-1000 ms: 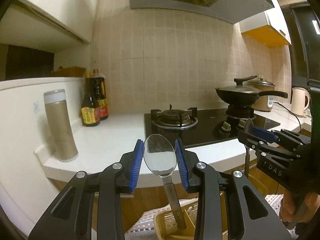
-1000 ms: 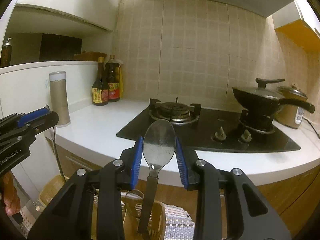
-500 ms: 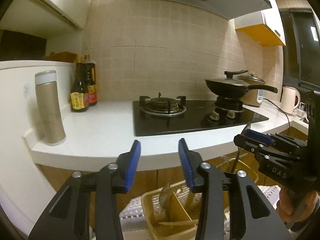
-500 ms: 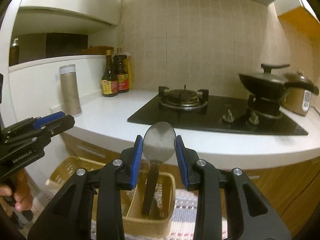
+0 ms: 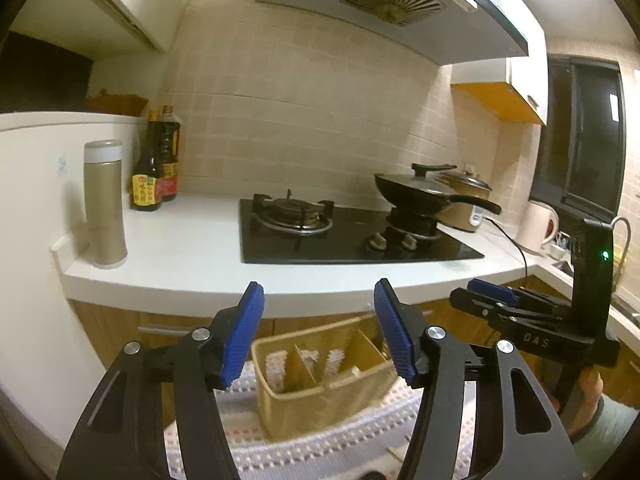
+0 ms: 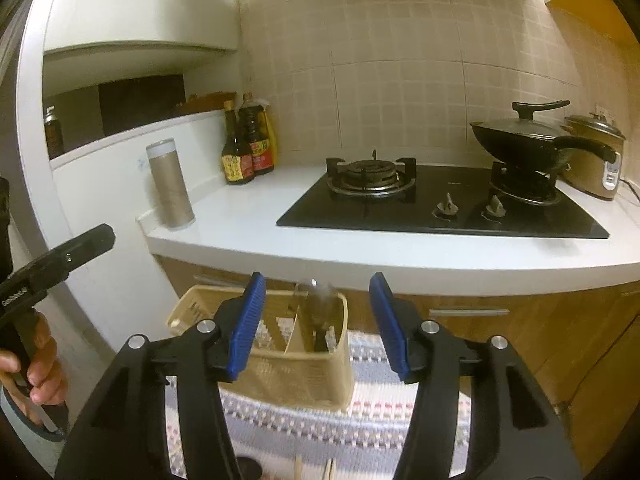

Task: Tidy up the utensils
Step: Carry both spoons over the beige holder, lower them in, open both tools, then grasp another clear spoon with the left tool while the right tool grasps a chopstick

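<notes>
A tan woven utensil basket (image 5: 362,394) with dividers stands on a striped mat on the floor, below both grippers; it also shows in the right wrist view (image 6: 300,376). A steel spoon (image 6: 318,306) with a dark handle stands in its right compartment, blurred, between and beyond my right gripper's fingers. My right gripper (image 6: 316,326) is open and empty above the basket. My left gripper (image 5: 320,330) is open and empty above the basket too. The other gripper appears at each view's edge, the right gripper's body in the left wrist view (image 5: 532,320).
The white counter edge (image 6: 360,264) overhangs just beyond the basket, with wooden cabinet doors under it. On the counter stand a tan flask (image 6: 170,184), sauce bottles (image 6: 244,148), a black hob (image 6: 440,208) and a wok (image 6: 528,140). Chopsticks lie on the striped mat (image 6: 320,420).
Both grippers opened. The left one let its spoon go first, the right one just now, and the right spoon dropped into the basket. Both grippers drew back and up.
</notes>
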`<state>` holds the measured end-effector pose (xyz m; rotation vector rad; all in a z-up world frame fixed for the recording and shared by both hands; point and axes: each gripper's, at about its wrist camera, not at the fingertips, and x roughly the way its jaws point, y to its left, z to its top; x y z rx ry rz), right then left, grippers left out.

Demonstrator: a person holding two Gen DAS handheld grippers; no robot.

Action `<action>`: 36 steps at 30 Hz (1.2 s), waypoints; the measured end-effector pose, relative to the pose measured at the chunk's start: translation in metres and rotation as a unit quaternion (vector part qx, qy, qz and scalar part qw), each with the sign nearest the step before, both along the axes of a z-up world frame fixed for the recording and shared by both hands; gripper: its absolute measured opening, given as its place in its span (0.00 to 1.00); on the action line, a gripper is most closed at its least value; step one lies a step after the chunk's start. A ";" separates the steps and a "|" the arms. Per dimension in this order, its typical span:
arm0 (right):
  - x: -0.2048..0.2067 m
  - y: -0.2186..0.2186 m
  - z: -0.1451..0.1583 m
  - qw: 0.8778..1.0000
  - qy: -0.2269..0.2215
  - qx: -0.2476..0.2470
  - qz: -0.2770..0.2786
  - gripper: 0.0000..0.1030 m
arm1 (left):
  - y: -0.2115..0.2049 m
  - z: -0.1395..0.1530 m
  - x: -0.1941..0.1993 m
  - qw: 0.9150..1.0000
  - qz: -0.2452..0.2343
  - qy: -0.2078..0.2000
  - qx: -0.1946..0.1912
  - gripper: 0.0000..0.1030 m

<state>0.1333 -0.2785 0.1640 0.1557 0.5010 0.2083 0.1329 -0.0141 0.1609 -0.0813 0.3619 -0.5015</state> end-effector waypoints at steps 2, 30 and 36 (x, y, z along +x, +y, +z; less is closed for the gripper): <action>-0.008 0.001 0.002 1.000 0.012 -0.001 0.005 0.49 | -0.002 0.002 -0.012 1.000 0.002 0.004 0.012 0.54; -0.026 0.026 -0.154 0.923 0.369 -0.012 0.107 0.35 | -0.058 -0.168 -0.047 0.941 -0.110 0.250 0.201 0.51; -0.027 0.030 -0.158 0.921 0.373 -0.013 0.113 0.35 | -0.070 -0.184 -0.043 0.931 -0.122 0.265 0.221 0.50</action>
